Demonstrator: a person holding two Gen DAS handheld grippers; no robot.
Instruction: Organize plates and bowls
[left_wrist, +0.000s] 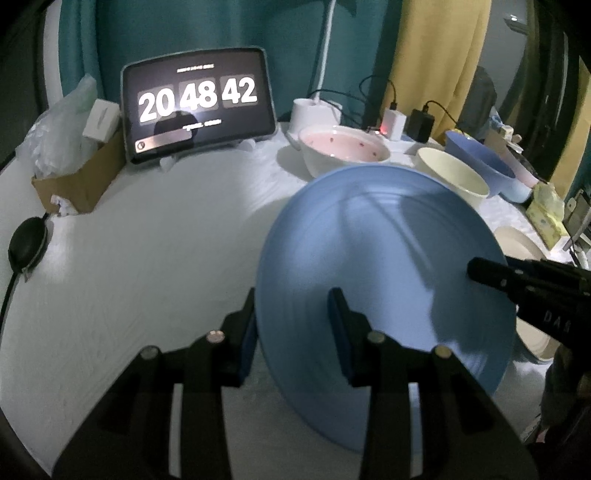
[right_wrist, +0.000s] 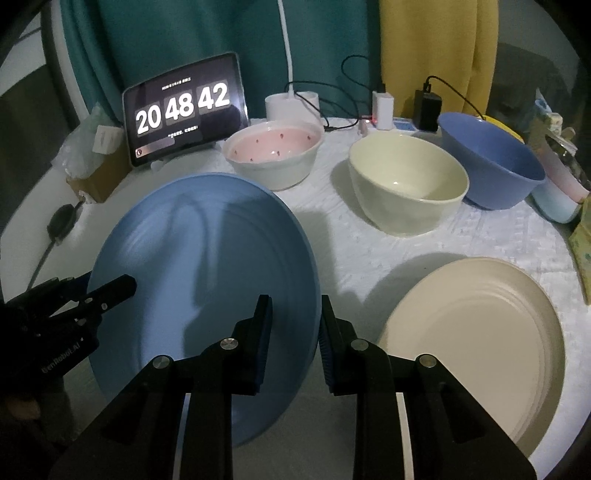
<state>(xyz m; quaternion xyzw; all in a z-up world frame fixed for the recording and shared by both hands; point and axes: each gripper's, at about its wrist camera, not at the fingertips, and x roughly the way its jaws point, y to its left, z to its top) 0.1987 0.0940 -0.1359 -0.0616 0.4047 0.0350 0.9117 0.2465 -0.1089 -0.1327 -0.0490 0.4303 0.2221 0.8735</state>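
Note:
A large blue plate hangs tilted above the white table, held from both sides. My left gripper is shut on its left rim, one finger under the plate and one on top. My right gripper is shut on the opposite rim of the blue plate. Each gripper shows in the other's view, the right one and the left one. A beige plate lies flat to the right. Behind stand a pink-lined bowl, a cream bowl and a blue bowl.
A tablet showing a clock leans at the back left, beside a cardboard box stuffed with plastic bags. Chargers and cables run along the back edge. A black round object lies at the left edge. Yellow packets sit far right.

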